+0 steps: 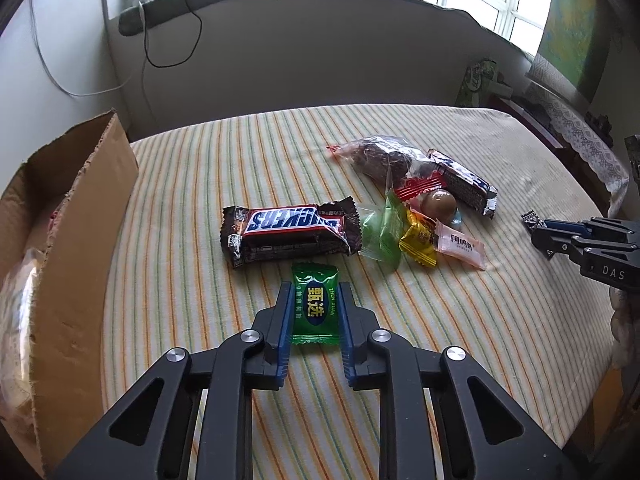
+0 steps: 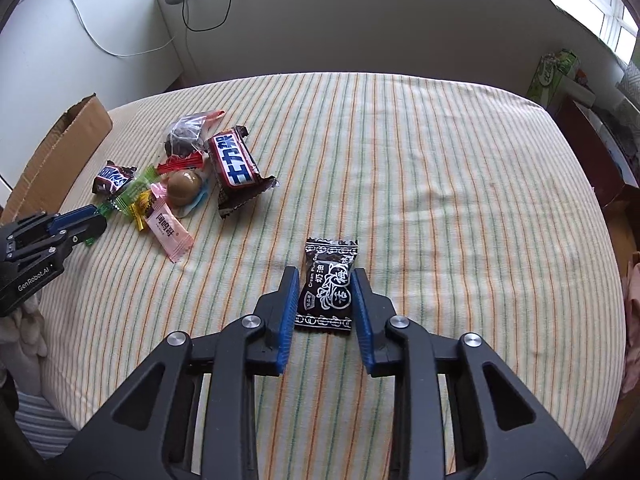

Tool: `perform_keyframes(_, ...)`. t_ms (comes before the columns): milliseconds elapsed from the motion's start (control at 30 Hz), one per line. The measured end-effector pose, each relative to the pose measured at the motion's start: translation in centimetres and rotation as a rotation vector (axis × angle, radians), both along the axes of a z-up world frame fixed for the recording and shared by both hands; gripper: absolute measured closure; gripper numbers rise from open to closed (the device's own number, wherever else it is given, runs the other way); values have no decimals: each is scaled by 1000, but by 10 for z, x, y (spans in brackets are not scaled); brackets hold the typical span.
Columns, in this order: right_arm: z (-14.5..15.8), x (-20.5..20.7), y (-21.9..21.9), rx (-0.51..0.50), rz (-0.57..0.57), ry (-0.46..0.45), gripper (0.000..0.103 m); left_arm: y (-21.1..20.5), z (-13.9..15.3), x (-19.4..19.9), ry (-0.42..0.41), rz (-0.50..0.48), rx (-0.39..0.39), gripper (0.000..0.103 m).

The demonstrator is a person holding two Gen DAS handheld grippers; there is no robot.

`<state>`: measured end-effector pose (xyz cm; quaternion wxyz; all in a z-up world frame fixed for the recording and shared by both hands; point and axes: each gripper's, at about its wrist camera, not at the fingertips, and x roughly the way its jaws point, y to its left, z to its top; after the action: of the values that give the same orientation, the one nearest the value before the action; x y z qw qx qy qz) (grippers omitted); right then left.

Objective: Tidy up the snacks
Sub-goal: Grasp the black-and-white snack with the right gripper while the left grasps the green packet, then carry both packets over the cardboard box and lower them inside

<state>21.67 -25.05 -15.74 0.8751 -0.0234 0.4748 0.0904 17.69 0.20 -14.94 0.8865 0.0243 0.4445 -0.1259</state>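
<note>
The left gripper (image 1: 314,312) sits low over the striped worktop (image 1: 460,320), its blue-padded fingers (image 1: 283,320) set on either side of a green candy (image 1: 314,304). The pads lie right against the wrapper's long edges, though whether they press it or only flank it cannot be told. Just beyond the candy lies a Snickers bar (image 1: 290,232), its label upside down to this view. To the right of the bar is a loose heap: a pale green sachet (image 1: 380,236), a yellow candy (image 1: 419,240), a pink packet (image 1: 462,246), a brown ball (image 1: 440,202), a second dark bar (image 1: 464,186) and a clear bag of dark pieces (image 1: 380,156). A cardboard box (image 1: 76,240) stands open at the worktop's left edge.

The right gripper (image 2: 326,292) is well apart from the heap, on the worktop's other side. Its fingers (image 2: 290,300) bracket a black candy (image 2: 328,284) printed in white, which lies flat on the cloth; the right pad touches the wrapper and the left is just beside it, so a firm pinch cannot be confirmed.
</note>
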Motion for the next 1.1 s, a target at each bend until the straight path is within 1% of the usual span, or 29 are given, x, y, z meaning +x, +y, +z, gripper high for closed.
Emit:
perform_keyframes(300,8,-11,1,16,-3,-20,77,10,8,-13,-19,30,-46,85)
perform_keyframes(567,31,-19,13,28,30,-69,77,25,31,-24,-82,69,-111,85)
perform_keyframes(833,57,-21,48,32,110,-123,77,56,54,-36,-146,134,-159,85)
perform_keyframes(1100,77,-18,94,54,193,-169,77,90,68,-45,-186,210,-186,85)
